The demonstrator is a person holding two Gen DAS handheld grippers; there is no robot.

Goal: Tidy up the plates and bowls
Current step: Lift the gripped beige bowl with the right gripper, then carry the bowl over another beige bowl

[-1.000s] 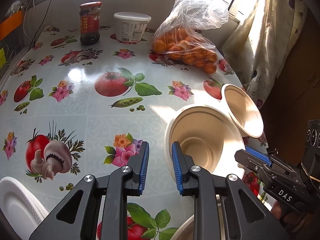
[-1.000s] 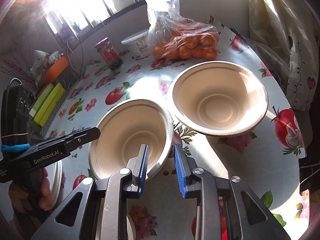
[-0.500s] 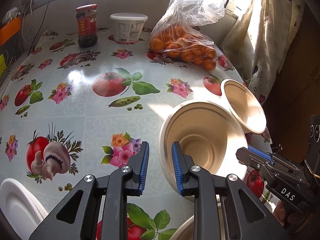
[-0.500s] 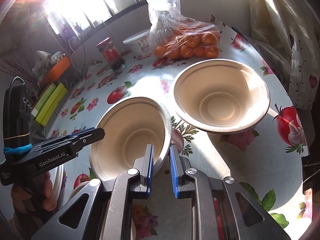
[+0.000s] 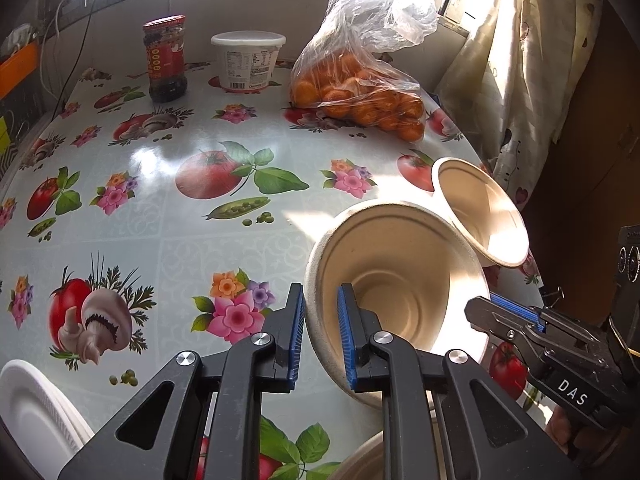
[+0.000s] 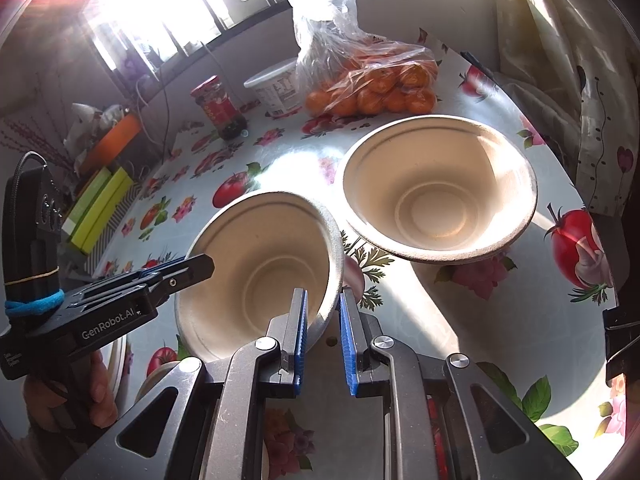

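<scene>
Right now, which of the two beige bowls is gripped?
The tilted near bowl: both grippers pinch its rim, left gripper, right gripper. The far bowl sits free.

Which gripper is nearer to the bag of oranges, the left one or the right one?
Neither clearly: the left gripper and right gripper both clamp the tilted bowl's rim, well short of the bag of oranges.

Sauce jar [image 5: 165, 58], white tub [image 5: 248, 60], bagged oranges [image 5: 360, 96] on floral tablecloth [image 5: 160, 220]
</scene>
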